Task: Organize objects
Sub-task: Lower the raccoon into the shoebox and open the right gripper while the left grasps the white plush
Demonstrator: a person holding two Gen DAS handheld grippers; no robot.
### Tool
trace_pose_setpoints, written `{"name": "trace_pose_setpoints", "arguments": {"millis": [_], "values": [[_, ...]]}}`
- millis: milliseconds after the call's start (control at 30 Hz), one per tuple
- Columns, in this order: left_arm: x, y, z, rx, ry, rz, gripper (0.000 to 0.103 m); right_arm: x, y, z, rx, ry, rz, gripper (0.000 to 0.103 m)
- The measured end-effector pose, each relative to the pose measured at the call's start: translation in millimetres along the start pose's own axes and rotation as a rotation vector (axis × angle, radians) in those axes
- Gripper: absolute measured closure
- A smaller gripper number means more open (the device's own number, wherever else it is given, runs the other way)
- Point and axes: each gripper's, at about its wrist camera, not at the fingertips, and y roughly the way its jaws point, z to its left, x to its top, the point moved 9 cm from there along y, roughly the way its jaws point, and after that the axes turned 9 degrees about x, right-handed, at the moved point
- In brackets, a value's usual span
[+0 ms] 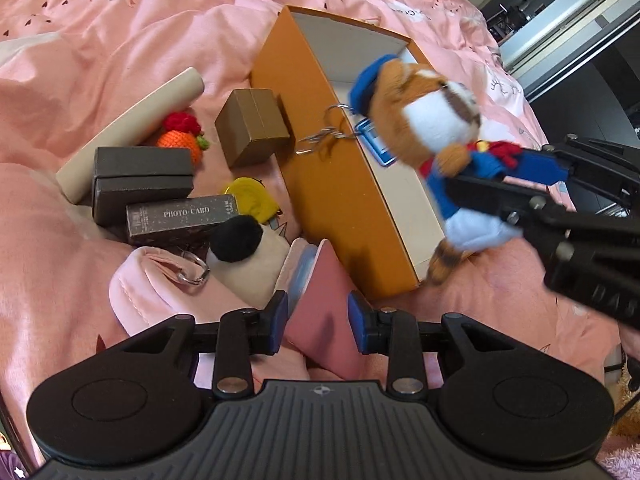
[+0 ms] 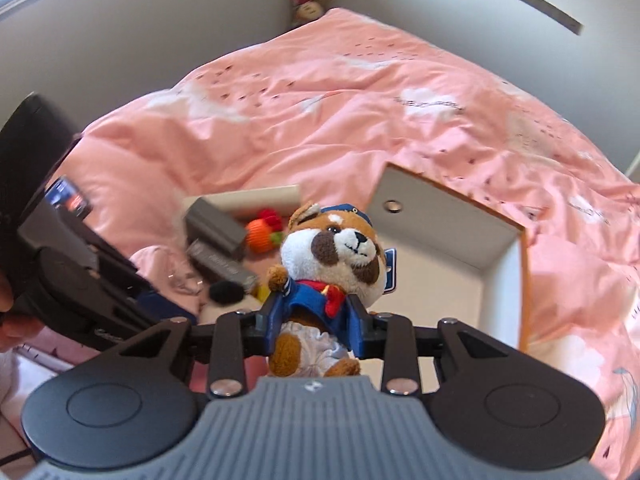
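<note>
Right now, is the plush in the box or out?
Out: the plush is held in the right gripper, above the orange box.

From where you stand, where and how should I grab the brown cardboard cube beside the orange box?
Grip the brown cardboard cube across its two flat side faces, coming down from above. It sits apart from the orange box and the crocheted carrot, so the fingers likely have room on both sides. Its top looks flat and taped, offering no handle. The left gripper seems nearest.

A bed under a rumpled pink printed duvet (image 1: 132, 20) carries an open orange cardboard box (image 1: 316, 168), dark card boxes (image 1: 142, 178) and a cream cardboard tube (image 1: 132, 124).
</note>
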Motion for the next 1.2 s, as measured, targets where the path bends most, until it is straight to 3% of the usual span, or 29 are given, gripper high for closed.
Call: {"name": "trace_pose_setpoints", "arguments": {"millis": [267,367,567,633,700,800,1200], "values": [[31.7,5.0,19.2,0.134,-0.021,-0.042,0.065,-6.3,-7.8,-37.8,-0.030,0.102,-0.045,0.068],[39.1,17.2,21.8,0.165,-0.004,-0.009,0.058,-10.2,-6.8,-54.8,-0.043,0.150,-0.056,0.068],[41.8,43.9,25.1,0.184,-0.030,0.045,0.055,-24.9,3.5,-89.3,-0.038,0.263,-0.051,0.068],[41.5,47.7,25.8,0.195,-0.027,0.048,0.061,-32.1,10.2,-96.9,-0.026,0.296,-0.041,0.068],[40.3,46.1,26.9,0.216,-0.018,0.033,0.079,-39.6,18.8,-103.2,-0.002,0.343,-0.028,0.068],[38.5,39.9,26.4,0.223,0.002,-0.017,0.092,-49.3,31.1,-108.8,0.021,0.390,-0.012,0.068],[48.1,-16.6,-1.4,0.209,0.066,-0.227,0.096,-61.5,57.6,-92.5,0.126,0.386,0.022,0.068]]}}
